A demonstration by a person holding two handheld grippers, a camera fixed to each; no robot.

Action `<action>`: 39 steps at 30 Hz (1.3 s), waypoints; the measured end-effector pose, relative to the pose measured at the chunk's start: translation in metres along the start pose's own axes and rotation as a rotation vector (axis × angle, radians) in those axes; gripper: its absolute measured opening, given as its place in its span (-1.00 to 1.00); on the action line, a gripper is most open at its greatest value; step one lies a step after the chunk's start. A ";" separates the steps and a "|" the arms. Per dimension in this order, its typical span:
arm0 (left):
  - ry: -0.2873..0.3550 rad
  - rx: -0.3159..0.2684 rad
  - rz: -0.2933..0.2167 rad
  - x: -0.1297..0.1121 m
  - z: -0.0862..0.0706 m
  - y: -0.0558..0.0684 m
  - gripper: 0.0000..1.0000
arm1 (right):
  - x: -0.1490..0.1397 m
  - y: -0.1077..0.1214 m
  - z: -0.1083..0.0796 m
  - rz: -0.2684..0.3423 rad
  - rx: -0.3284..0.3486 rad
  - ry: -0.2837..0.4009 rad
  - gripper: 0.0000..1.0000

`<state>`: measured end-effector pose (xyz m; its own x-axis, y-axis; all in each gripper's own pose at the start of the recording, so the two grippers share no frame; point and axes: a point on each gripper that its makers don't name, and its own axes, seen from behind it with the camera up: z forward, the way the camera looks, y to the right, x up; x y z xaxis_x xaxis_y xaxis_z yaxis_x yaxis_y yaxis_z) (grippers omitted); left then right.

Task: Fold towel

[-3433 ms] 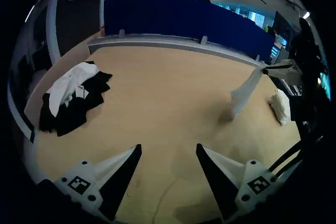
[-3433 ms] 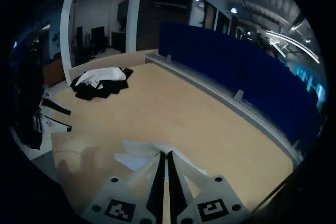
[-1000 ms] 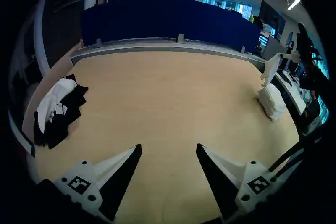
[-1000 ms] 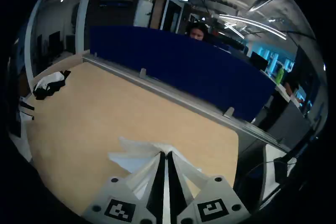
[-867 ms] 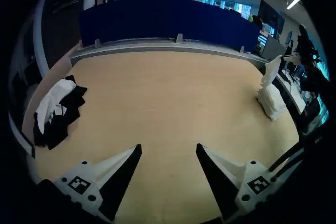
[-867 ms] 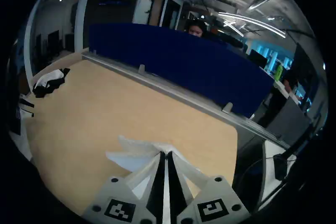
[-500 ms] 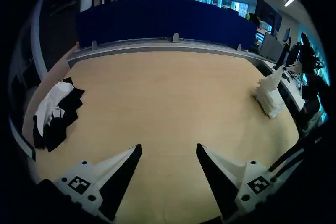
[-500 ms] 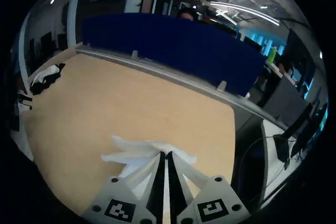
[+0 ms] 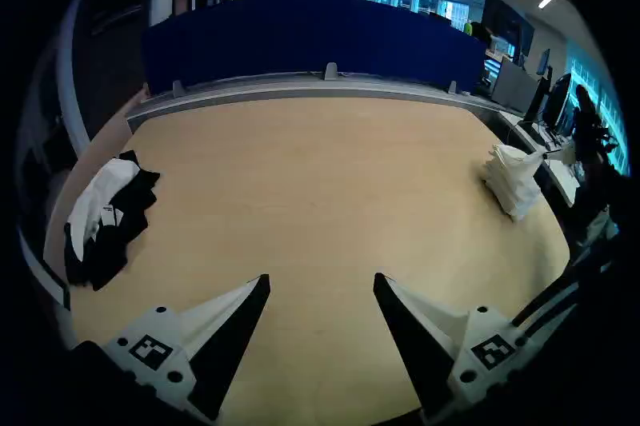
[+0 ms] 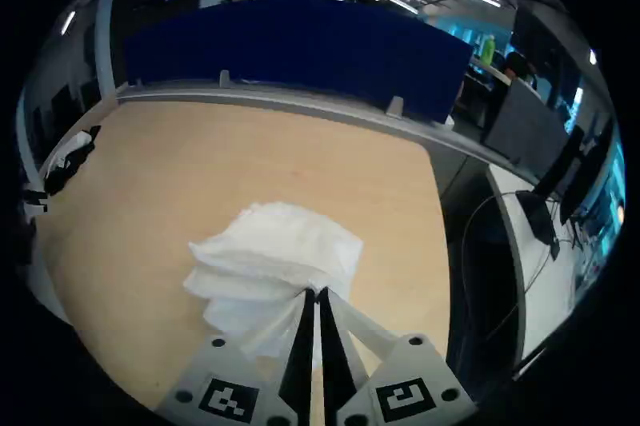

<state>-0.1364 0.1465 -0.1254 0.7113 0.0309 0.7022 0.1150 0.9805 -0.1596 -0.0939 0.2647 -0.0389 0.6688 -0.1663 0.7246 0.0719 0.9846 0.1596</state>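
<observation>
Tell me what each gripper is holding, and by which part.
The right gripper is shut on the white towel, its jaws pinching the towel's near edge. The left gripper is open and holds nothing.

Both overlook table [image 9: 320, 186], right view close over towels [image 10: 280, 254]

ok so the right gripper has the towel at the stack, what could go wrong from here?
1. The right gripper is shut on a corner of the towel; pulling away before opening could drag the fold apart.
2. The stack sits close to the table edge, so a nudge may tip it off.
3. The left gripper is open and far off, unable to steady anything.
</observation>
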 end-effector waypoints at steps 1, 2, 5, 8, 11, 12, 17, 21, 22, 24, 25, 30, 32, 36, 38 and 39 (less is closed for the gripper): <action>0.000 0.001 0.000 0.000 -0.001 0.000 0.93 | -0.006 0.000 0.001 0.009 -0.004 -0.009 -0.92; 0.000 0.002 0.001 -0.001 -0.001 0.000 0.93 | -0.013 0.001 0.003 0.017 -0.007 -0.019 -0.91; 0.000 0.004 0.003 -0.002 -0.003 0.000 0.93 | -0.033 0.003 0.008 0.045 -0.026 -0.050 -0.91; -0.001 0.007 0.006 -0.003 -0.005 0.000 0.93 | -0.051 0.003 0.013 0.078 -0.038 -0.079 -0.91; -0.002 0.011 0.009 -0.004 -0.006 -0.001 0.93 | -0.066 0.002 0.017 0.113 -0.049 -0.099 -0.92; -0.003 0.012 0.010 -0.005 -0.006 -0.001 0.93 | -0.071 0.002 0.019 0.123 -0.053 -0.106 -0.92; -0.004 0.010 0.014 -0.005 -0.007 0.000 0.93 | -0.088 0.002 0.026 0.153 -0.068 -0.134 -0.92; -0.005 0.007 0.020 -0.004 -0.008 0.001 0.93 | -0.092 0.001 0.029 0.159 -0.072 -0.140 -0.92; -0.005 0.007 0.021 -0.003 -0.008 0.002 0.93 | -0.092 0.001 0.029 0.159 -0.073 -0.138 -0.92; -0.005 0.006 0.023 -0.002 -0.008 0.002 0.93 | -0.091 0.001 0.029 0.158 -0.075 -0.135 -0.92; -0.005 0.005 0.023 -0.002 -0.008 0.002 0.93 | -0.091 0.001 0.028 0.158 -0.075 -0.133 -0.92; -0.005 0.001 0.022 -0.001 -0.008 0.003 0.93 | -0.089 0.001 0.025 0.151 -0.077 -0.127 -0.91; -0.004 0.000 0.024 0.000 -0.008 0.003 0.93 | -0.088 0.001 0.023 0.146 -0.080 -0.124 -0.89; -0.003 -0.001 0.028 0.001 -0.008 0.002 0.93 | -0.087 0.002 0.020 0.136 -0.092 -0.114 -0.78; -0.002 -0.002 0.028 0.002 -0.008 0.002 0.93 | -0.086 0.002 0.018 0.134 -0.097 -0.107 -0.70; -0.002 -0.002 0.028 0.002 -0.008 0.002 0.93 | -0.086 0.002 0.016 0.134 -0.099 -0.103 -0.63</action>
<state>-0.1292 0.1466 -0.1298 0.7128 0.0590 0.6989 0.0965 0.9787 -0.1810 -0.1633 0.2797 -0.0899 0.5986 -0.0335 0.8003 0.0637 0.9980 -0.0059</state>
